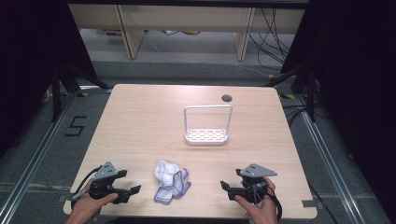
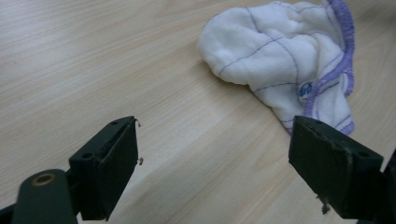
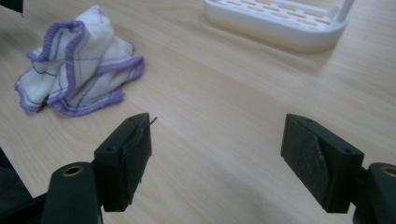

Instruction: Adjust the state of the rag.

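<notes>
**Cloth waits between two open grippers**

A crumpled white cloth with purple edging point(image 1: 171, 181) lies on the pale wooden worktop point(image 1: 140, 116), between the left gripper point(image 1: 122, 191) and right gripper point(image 1: 232, 190). Both jaws stand open, empty. Probably the approach; next, either must reach in and pinch an edge.

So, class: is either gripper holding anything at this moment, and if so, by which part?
Nothing is held. The left gripper and right gripper both stand open over bare table; the crumpled cloth lies untouched between them.

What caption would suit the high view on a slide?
Two hand-held open grippers, left gripper and right gripper, flank a crumpled cloth before a white rack.
</notes>
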Available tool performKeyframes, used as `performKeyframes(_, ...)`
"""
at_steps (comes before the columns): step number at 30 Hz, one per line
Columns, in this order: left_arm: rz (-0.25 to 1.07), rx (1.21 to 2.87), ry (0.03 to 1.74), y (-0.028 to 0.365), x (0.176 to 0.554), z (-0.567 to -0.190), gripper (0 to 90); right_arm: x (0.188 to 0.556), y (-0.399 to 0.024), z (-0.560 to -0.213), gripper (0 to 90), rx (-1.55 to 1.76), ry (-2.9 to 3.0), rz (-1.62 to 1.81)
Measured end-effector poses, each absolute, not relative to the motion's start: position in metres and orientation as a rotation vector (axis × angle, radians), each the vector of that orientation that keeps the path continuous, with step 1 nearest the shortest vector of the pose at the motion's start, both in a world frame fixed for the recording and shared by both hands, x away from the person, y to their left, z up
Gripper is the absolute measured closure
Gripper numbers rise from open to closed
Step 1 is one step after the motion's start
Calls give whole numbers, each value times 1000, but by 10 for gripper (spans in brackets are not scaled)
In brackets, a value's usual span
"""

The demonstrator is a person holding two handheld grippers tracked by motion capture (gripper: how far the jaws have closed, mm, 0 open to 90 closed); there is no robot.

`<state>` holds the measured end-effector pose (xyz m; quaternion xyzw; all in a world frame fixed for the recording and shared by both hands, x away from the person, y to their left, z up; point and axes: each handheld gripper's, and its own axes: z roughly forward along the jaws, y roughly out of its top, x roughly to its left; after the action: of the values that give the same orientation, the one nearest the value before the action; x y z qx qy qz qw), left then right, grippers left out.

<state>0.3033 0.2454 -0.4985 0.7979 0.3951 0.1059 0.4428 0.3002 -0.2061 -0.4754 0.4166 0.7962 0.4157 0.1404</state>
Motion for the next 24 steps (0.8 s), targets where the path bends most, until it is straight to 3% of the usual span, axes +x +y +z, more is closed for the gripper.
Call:
performKeyframes(17,146,1993,880,208,286,-497,246,316,-135,-459,411,888,2482,1246)
performKeyframes(24,135,2046,807,184,288,-504,371,317,-97,-465,444,822,2571,1192)
